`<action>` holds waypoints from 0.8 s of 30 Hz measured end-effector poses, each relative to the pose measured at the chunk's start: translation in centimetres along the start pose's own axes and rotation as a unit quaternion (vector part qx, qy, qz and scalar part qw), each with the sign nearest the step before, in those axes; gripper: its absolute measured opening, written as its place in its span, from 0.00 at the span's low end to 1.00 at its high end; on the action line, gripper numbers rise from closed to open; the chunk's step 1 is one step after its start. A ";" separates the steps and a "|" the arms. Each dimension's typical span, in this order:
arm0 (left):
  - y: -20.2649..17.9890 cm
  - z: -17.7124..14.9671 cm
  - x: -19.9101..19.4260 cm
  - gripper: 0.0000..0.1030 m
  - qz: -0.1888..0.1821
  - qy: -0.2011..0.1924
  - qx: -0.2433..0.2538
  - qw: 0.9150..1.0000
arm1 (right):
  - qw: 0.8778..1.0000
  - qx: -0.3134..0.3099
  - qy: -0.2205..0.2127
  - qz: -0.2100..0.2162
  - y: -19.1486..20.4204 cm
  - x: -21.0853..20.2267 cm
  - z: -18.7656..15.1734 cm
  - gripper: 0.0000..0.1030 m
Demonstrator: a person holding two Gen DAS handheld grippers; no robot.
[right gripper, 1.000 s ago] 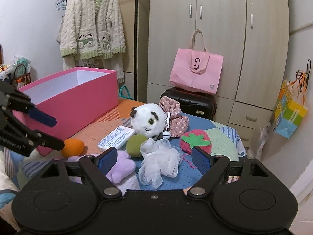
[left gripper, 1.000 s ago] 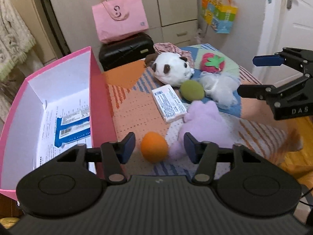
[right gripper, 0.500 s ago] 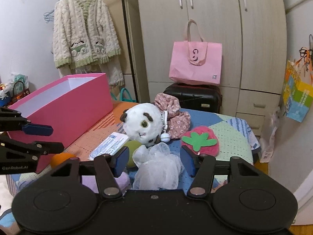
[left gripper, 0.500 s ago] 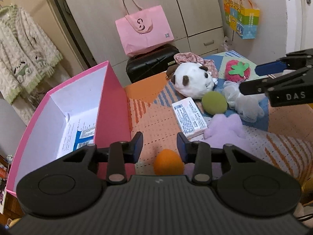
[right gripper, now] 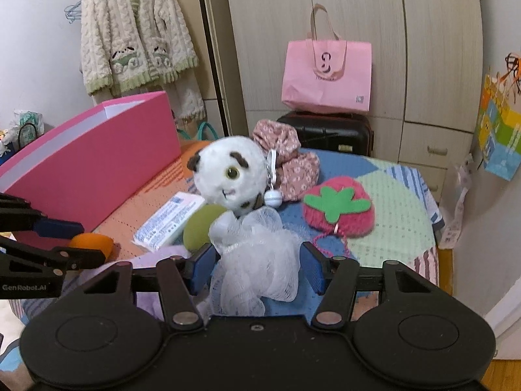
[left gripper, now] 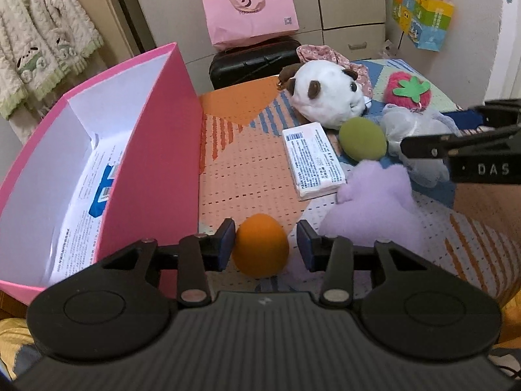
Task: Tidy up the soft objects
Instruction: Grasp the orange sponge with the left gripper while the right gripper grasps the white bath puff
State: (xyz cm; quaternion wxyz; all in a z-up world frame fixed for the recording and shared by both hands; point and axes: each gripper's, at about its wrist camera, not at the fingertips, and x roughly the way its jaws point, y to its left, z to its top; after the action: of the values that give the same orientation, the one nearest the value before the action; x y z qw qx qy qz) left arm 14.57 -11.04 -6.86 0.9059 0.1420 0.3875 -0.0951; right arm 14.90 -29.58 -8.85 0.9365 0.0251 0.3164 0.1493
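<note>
box: one pink box (left gripper: pixel 156 150), open on top, standing at the left end of the bench (left gripper: pixel 247 169); papers seen lying inside.
panda toy: one (right gripper: pixel 229 176), at the far side, touching the mesh puff and the floral pouch (right gripper: pixel 289 166).
purple plush: one (left gripper: pixel 374 205), just right of the left gripper.
mesh puff: one white (right gripper: pixel 257 260), straight ahead of the right gripper (right gripper: pixel 259 268), between its jaws; long axis running toward the camera.
right jaws: spread either side of the puff, left pad brushing the mesh, right pad just clear; no squeeze seen.
strawberry toy: one (right gripper: pixel 338 208), right of the puff, apart from it.
tissue pack: one (left gripper: pixel 312 159), flat, long axis pointing away from the left gripper.
green ball: one (left gripper: pixel 363 138), between tissue pack and puff.
orange ball: one (left gripper: pixel 260 244), directly between the left jaws, beside the box wall.
left jaws: left gripper (left gripper: pixel 265 244) opening slightly, left pad touching the ball, right pad a gap off; not pinched.
nearer hand: left for the orange ball and box; right for the puff.
next move, judged: each pair of jaws to be closed on what lies between them, then carried to the box.
</note>
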 end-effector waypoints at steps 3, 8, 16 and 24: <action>0.0 -0.1 0.2 0.40 0.005 -0.002 -0.002 1.000 | 1.000 0.000 0.008 0.003 0.0 0.3 -0.5 0.47; 0.2 -0.4 0.3 0.34 0.014 -0.006 -0.007 1.000 | 1.000 -0.004 -0.002 0.004 0.3 -0.4 -1.1 0.39; 0.6 -0.7 0.0 0.33 0.008 -0.019 -0.028 0.999 | 1.000 0.001 -0.021 -0.006 0.5 -1.9 -1.2 0.39; 1.6 -1.1 -1.5 0.33 -0.028 -0.035 -0.050 0.998 | 0.999 -0.010 -0.029 -0.021 1.7 -4.0 -1.4 0.38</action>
State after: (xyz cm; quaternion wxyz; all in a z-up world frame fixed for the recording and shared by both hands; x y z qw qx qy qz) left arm 13.24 -9.11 -6.15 0.9219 0.0826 0.3635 -0.1056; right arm 10.54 -29.22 -7.40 0.9484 0.0135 0.2879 0.1320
